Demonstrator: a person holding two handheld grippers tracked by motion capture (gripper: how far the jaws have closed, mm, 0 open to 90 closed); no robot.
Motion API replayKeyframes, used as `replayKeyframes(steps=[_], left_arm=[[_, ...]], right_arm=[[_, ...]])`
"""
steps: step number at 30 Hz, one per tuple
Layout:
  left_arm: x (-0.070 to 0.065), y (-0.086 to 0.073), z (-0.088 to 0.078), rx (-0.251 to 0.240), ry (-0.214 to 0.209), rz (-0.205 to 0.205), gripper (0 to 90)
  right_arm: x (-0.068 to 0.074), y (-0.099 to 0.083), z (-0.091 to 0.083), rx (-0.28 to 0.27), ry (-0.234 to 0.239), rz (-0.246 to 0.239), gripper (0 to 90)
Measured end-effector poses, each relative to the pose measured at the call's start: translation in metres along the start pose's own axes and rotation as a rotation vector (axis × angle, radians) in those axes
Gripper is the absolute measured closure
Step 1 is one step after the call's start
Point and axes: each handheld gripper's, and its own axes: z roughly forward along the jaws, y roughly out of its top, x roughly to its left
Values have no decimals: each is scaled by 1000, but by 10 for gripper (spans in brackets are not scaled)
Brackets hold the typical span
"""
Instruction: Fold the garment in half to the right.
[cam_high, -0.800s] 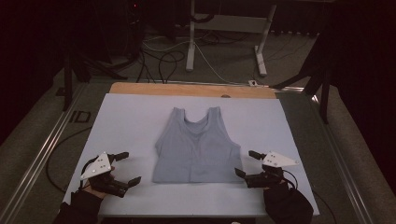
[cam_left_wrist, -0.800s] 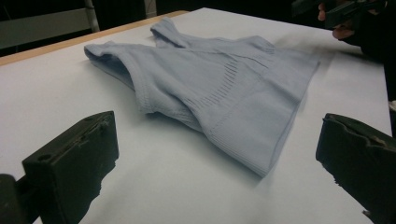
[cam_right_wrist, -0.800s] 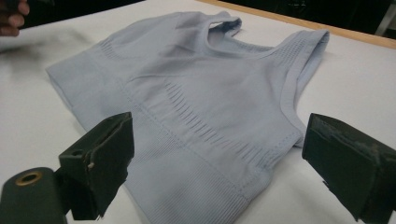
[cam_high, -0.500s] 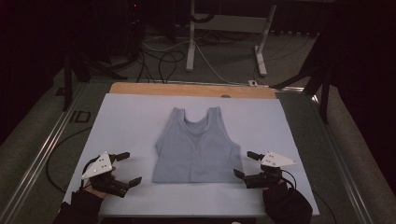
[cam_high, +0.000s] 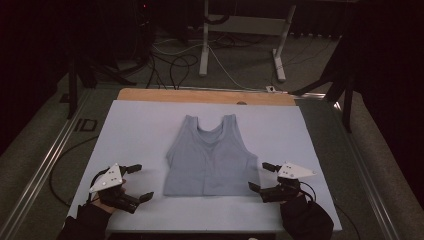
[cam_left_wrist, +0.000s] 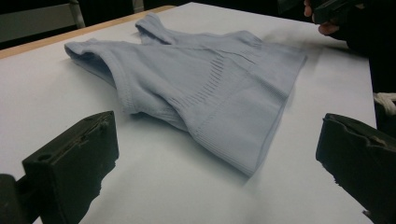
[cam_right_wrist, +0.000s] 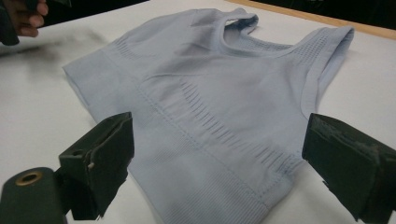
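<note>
Pale blue knit tank top (cam_high: 209, 157) lies flat on the white desk (cam_high: 135, 130) between the two tongs, straps away from them, hem nearest. Left tongs (cam_high: 134, 182) sit near the hem's left corner, apart from it, jaws wide, nothing held. Right tongs (cam_high: 263, 176) sit just beside the hem's right corner, jaws wide, nothing held.

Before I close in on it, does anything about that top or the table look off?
Nothing stands out. The pale blue tank top lies flat and squarely on the white sheet, straps away from the person, hem near. The left gripper and right gripper flank its hem corners, both open, touching nothing.
</note>
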Motion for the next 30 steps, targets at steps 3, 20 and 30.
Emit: replayKeyframes(steps=[3, 20, 30], left_arm=[[-1, 1, 0, 1, -1, 6, 4], [1, 21, 0, 0, -43, 11, 4], [1, 43, -5, 13, -52, 33, 4]], right_arm=[[0, 0, 0, 3, 3, 12, 91], [9, 29, -7, -16, -13, -18, 92], [5, 58, -9, -39, -32, -36, 92]])
